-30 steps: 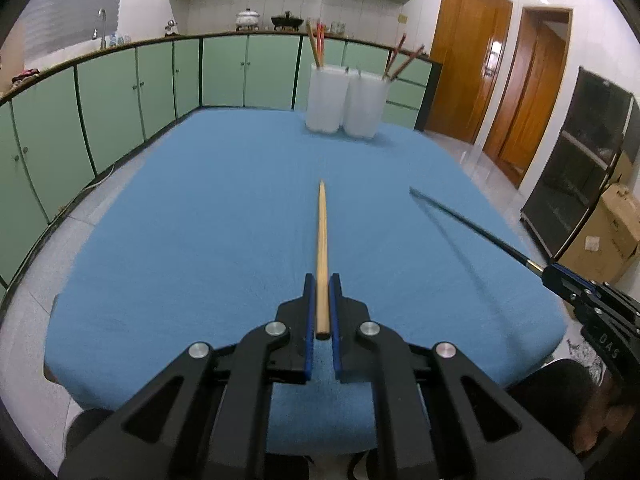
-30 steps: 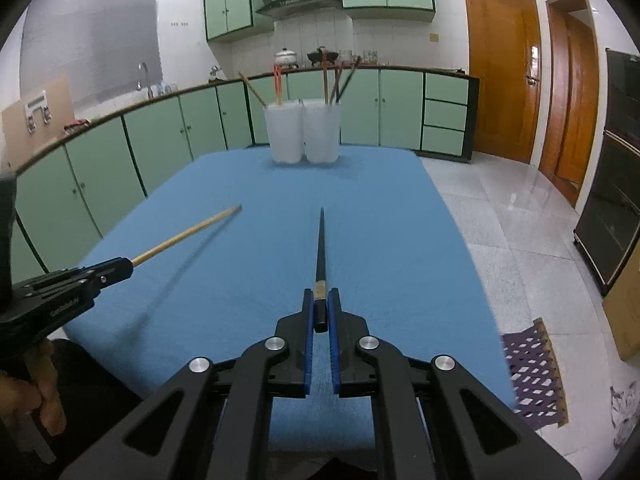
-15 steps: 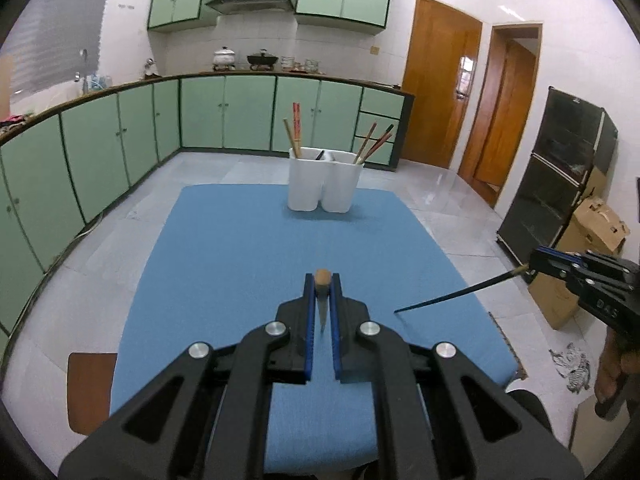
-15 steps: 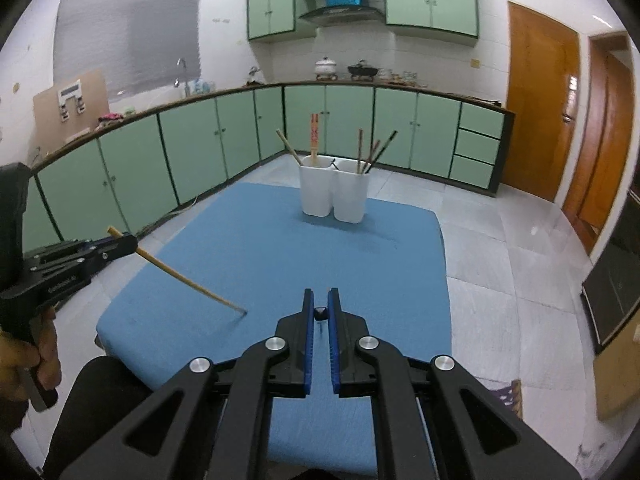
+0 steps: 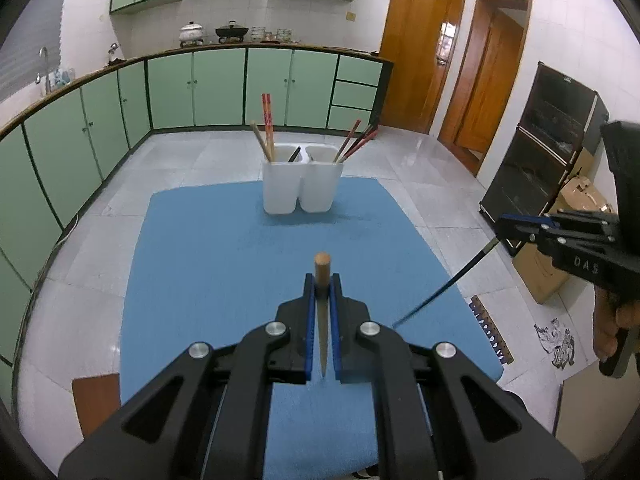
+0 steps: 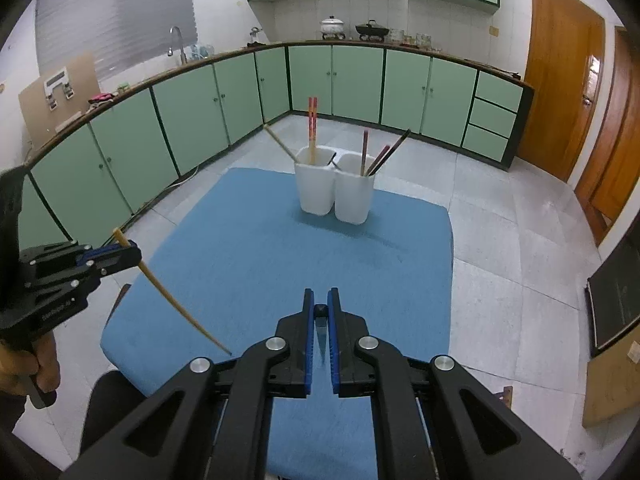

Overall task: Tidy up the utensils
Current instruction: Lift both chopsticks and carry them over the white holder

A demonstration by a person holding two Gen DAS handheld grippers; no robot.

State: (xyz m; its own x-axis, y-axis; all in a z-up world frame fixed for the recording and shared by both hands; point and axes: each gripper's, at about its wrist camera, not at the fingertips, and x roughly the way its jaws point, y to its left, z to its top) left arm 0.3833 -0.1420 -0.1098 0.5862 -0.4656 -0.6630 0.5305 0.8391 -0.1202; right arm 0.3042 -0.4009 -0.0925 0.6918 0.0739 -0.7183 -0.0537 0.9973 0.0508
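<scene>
My left gripper [image 5: 322, 280] is shut on a light wooden chopstick [image 5: 322, 276], held steeply with its tip pointing down; it also shows in the right wrist view [image 6: 172, 300]. My right gripper [image 6: 320, 296] is shut on a black chopstick [image 6: 321, 312], also seen in the left wrist view [image 5: 448, 286], tip down over the blue cloth. A white two-compartment holder [image 5: 302, 186] stands at the far end of the blue cloth [image 5: 224, 264] with several chopsticks in it; it also shows in the right wrist view [image 6: 334, 190]. Both grippers hover high above the table's near end.
Green cabinets [image 5: 192, 88] run along the far wall and the left. Wooden doors [image 5: 420, 64] are at the right. A black cabinet [image 5: 536, 168] and a cardboard box [image 5: 556, 272] stand on the floor to the right. A brown stool [image 5: 96, 400] is at the lower left.
Both grippers have risen high above the table and tilted down, each still holding its chopstick. The chopsticks now point steeply down instead of lying forward.
</scene>
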